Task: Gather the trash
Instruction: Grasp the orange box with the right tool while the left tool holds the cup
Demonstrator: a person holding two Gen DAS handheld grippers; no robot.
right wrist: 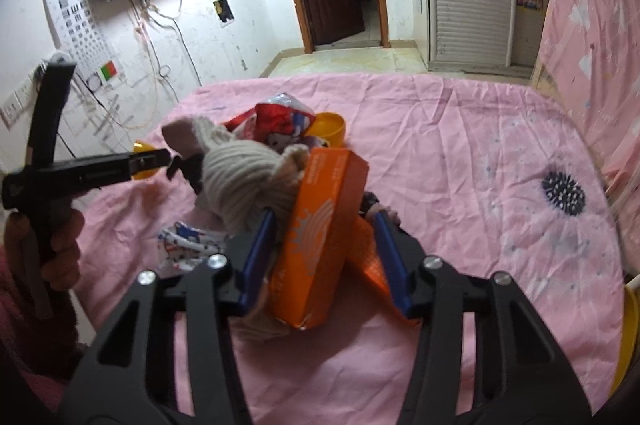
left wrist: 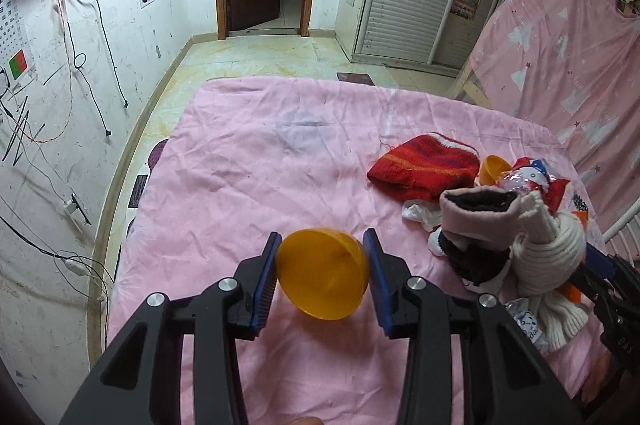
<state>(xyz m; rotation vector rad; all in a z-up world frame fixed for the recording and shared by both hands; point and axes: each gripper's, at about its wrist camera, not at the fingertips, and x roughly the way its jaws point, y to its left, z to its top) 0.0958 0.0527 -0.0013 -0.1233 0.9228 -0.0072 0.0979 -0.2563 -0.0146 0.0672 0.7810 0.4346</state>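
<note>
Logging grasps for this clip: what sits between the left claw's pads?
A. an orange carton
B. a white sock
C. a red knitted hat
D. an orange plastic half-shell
D: in the left wrist view the orange plastic half-shell is pinched between the left claw pads above the pink sheet.

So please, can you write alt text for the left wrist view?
The left gripper clamps a round orange plastic half-shell above a pink bedsheet. Right of it lie a red knitted hat and cream knitwear.
</note>
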